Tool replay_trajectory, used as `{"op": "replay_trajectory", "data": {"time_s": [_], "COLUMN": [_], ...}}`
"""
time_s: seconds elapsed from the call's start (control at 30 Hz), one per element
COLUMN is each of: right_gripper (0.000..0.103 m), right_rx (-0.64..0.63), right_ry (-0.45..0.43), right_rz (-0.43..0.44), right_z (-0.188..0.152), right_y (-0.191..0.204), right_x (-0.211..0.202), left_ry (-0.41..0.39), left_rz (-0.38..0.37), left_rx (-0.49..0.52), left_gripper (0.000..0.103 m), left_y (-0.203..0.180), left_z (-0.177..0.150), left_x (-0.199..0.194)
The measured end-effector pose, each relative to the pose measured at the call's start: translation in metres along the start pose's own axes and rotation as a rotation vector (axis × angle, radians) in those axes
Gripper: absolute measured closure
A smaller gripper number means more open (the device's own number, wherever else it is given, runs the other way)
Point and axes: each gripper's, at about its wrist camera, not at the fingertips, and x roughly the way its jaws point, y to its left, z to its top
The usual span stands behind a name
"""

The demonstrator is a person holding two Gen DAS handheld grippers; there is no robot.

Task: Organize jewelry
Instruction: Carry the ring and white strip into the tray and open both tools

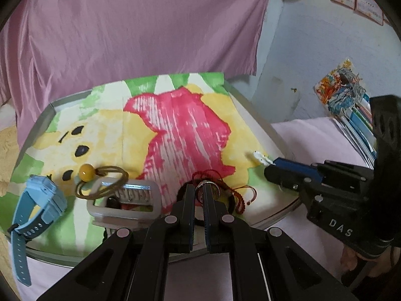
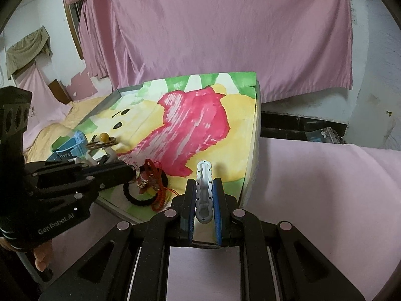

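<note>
My right gripper (image 2: 204, 200) is clamped on a white hair clip (image 2: 204, 188) — light, stiff, slippery; left gripper (image 1: 199, 195) pinches a metal ring (image 1: 204, 185) beside the red cord bracelet (image 1: 238, 195) — soft.

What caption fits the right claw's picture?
Right claw pinching a white hair clip above the painted board.

A home bedroom: pink sheets (image 2: 313, 175) are covering a bed, a curtain (image 1: 140, 25) hanging behind, books (image 1: 361, 123) stacking nearby.
</note>
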Motion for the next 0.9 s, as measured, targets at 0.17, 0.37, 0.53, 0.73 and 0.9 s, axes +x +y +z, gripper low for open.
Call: {"op": "replay_trajectory", "data": {"time_s": [0.17, 0.37, 0.53, 0.73, 0.9], "right_gripper": [0.091, 0.091, 0.087, 0.087, 0.087], "right_rx": [-0.019, -0.016, -0.014, -0.008, 0.018], "right_ry": [0.023, 0.036, 0.033, 0.006, -0.054], "right_rz": [-0.011, -0.011, 0.002, 0.015, 0.024], "right_z": [0.001, 0.001, 0.001, -0.004, -0.008], "right_y": [0.002, 0.0, 0.001, 0.003, 0.002], "right_x": [0.002, 0.003, 0.003, -0.004, -0.018], "left_ry": [0.023, 0.034, 0.034, 0.02, -0.007], "left_rz": [-0.004, -0.015, -0.007, -0.001, 0.006], "left_rx": [-0.005, -0.022, -0.025, -0.027, -0.043], "left_gripper": [0.097, 0.097, 0.097, 0.096, 0.096], "left_y": [0.001, 0.003, 0.004, 0.004, 0.006], "left_z": [-0.002, -0.003, -0.004, -0.005, -0.006], "left_x": [0.005, 0.009, 0.009, 0.004, -0.004]}}
